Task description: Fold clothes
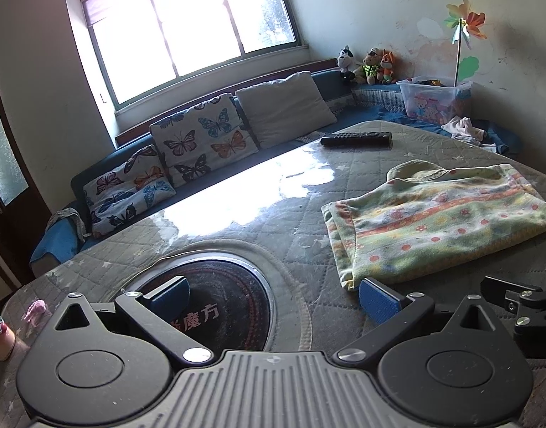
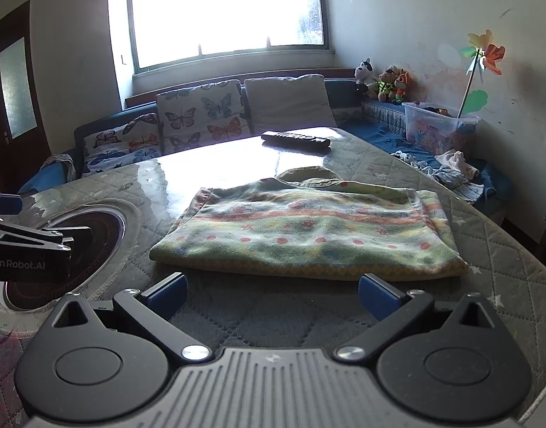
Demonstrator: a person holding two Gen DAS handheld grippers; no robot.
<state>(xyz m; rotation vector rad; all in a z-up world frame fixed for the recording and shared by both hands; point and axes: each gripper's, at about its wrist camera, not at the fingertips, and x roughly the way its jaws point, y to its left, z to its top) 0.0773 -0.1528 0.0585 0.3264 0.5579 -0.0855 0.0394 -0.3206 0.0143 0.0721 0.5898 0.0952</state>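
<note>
A small green garment with orange stripes and red dots (image 1: 440, 221) (image 2: 308, 235) lies folded flat on the quilted grey table (image 1: 237, 221) (image 2: 494, 249). My left gripper (image 1: 273, 297) stands open just short of the garment's near left corner, over a round dark inset in the table, with nothing between its blue pads. My right gripper (image 2: 271, 292) is open too, facing the garment's near edge from just in front of it, and holds nothing. The right gripper's body shows at the right edge of the left wrist view, and the left gripper's at the left edge of the right wrist view.
A black remote (image 1: 356, 139) (image 2: 296, 139) lies at the table's far side. The round dark inset (image 1: 223, 306) (image 2: 70, 249) sits left of the garment. A sofa with butterfly cushions (image 1: 201, 139), a clear toy bin (image 2: 437, 128) and loose clothes (image 2: 451, 167) lie beyond the table.
</note>
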